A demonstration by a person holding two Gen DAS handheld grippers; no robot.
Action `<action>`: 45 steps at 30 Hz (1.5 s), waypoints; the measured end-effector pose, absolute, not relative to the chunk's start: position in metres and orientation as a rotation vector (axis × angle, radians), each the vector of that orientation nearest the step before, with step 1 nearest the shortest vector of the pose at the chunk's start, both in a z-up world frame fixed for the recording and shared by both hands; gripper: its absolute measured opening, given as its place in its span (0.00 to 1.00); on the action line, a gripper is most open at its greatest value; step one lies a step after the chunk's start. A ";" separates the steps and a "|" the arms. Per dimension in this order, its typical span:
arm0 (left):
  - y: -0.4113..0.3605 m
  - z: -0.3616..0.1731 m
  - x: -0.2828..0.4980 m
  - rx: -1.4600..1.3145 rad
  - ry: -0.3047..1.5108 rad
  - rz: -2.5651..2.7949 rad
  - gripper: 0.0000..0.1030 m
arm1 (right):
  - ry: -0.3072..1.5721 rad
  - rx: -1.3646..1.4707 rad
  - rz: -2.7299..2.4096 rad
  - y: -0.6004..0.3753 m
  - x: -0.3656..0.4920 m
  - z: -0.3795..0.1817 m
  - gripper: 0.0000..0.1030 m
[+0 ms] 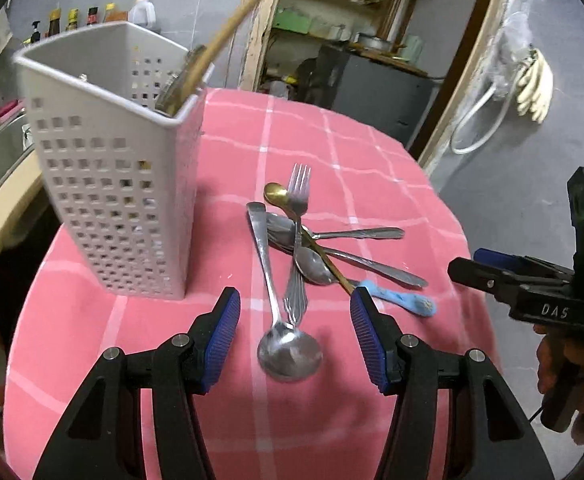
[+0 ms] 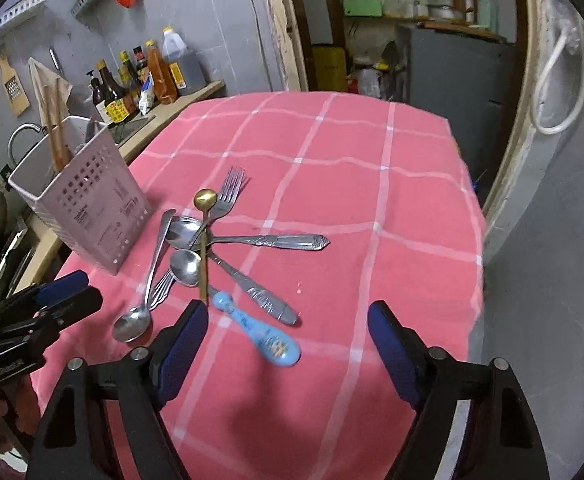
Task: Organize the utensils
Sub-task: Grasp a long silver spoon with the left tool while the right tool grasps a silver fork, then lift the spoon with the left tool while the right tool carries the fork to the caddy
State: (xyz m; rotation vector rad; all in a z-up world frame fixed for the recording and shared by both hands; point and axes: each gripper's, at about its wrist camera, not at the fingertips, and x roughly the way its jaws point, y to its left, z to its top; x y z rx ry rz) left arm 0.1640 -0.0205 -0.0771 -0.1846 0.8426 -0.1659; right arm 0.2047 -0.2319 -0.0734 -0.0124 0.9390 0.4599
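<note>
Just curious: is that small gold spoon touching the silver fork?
Touching. In the left wrist view, the small gold spoon lies with its bowl against the silver fork and its handle crosses beneath the fork.

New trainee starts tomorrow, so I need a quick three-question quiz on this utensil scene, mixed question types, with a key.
1. True or false: the left claw is shut on the big spoon.
2. Which piece has a light blue handle? A) a fork B) a spoon C) a knife
3. Fill in: the wooden utensils stand in the white ____.

Key: 1 false, both claws are open and hold nothing. 2 B. 3 holder.
</note>
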 end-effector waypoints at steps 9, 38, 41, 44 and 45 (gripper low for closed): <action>-0.023 -0.094 0.204 -0.236 0.883 -0.018 0.33 | 1.015 0.047 0.630 -0.214 0.282 -0.087 0.54; -0.017 -0.114 0.254 -0.321 0.991 0.144 0.10 | 1.095 0.051 1.083 -0.143 0.395 -0.133 0.09; -0.018 -0.113 0.259 -0.315 0.988 0.125 0.10 | 1.090 0.097 1.080 -0.149 0.393 -0.130 0.06; -0.018 -0.109 0.254 -0.312 0.973 0.106 0.08 | 1.067 0.140 1.042 -0.160 0.387 -0.122 0.05; -0.019 -0.106 0.251 -0.313 0.959 0.092 0.08 | 1.054 0.148 1.030 -0.164 0.384 -0.118 0.04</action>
